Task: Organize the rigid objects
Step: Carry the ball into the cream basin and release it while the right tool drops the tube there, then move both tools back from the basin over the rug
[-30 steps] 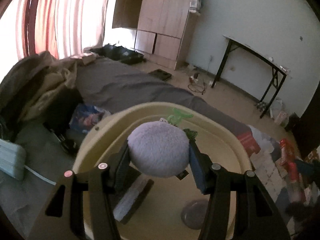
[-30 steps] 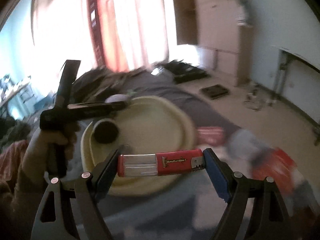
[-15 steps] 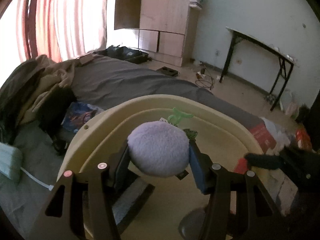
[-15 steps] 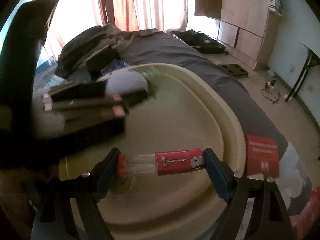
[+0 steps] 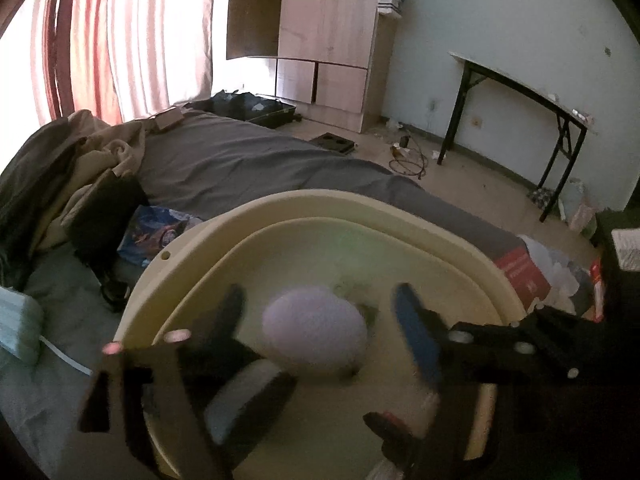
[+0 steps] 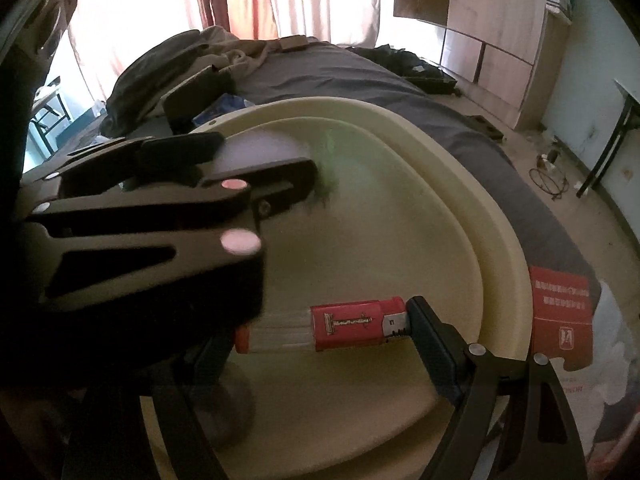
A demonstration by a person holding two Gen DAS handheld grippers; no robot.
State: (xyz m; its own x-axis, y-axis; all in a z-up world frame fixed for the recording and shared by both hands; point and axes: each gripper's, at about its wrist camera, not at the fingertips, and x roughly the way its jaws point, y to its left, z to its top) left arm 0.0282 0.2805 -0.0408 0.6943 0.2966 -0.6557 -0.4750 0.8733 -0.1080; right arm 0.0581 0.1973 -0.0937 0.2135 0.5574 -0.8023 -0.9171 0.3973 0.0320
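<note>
A cream plastic basin (image 5: 420, 220) sits on the grey bed; it also shows in the right wrist view (image 6: 472, 184). My left gripper (image 5: 316, 316) is open over the basin, and a lilac fluffy ball (image 5: 314, 334) with green trim is blurred between its spread fingers, falling free. My right gripper (image 6: 320, 330) is shut on a red and clear lighter (image 6: 324, 330), held crosswise above the basin floor. The left gripper (image 6: 296, 176) crosses the right wrist view at left, and the right gripper (image 5: 404, 436) shows at the lower right of the left wrist view.
A dark rectangular block (image 5: 240, 404) and a grey round lid (image 6: 228, 408) lie in the basin. A red leaflet (image 6: 560, 316) lies right of it. Clothes and a black box (image 5: 104, 216) are piled at the left. A black-legged table (image 5: 520, 120) and a wooden wardrobe (image 5: 332, 40) stand beyond.
My left gripper has opened and let go of the lilac ball, which drops toward the basin. My right gripper has moved in over the basin with the lighter.
</note>
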